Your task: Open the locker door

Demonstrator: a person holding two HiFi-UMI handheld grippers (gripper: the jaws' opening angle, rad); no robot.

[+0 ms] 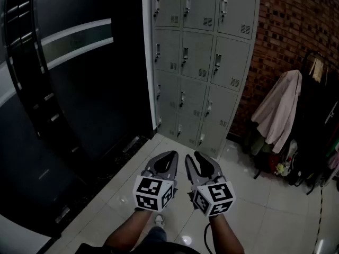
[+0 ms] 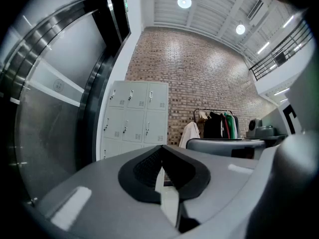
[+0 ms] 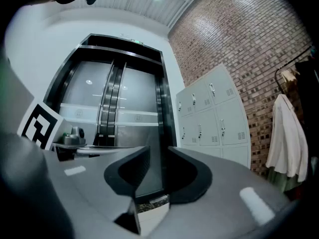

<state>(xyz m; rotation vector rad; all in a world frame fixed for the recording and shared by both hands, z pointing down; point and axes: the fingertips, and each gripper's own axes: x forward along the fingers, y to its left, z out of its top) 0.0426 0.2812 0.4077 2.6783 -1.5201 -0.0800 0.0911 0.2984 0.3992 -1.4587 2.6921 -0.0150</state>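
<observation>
while every door of the grey locker cabinet (image 1: pixel 198 62) stands shut, the cabinet fills the upper middle of the head view, three columns by four rows. each door has a small handle near its left edge and a vent slot lower right. it stands against a red brick wall (image 1: pixel 296 30), with a dark glass doorway (image 1: pixel 79 89) just beside it at the left of the frame. low in the middle of the frame, well apart from the lockers, the left gripper (image 1: pixel 172 154) and right gripper (image 1: pixel 193 157) are held level, side by side over the pale tiled floor (image 1: pixel 249 194). the left one's fingers (image 2: pixel 144 166) meet at their tips with nothing between them. the right one's fingers (image 3: pixel 124 171) stand partly apart, holding nothing. at the right of the frame a pale coat (image 1: pixel 280 110) hangs on a clothes rack (image 1: pixel 318 62).
</observation>
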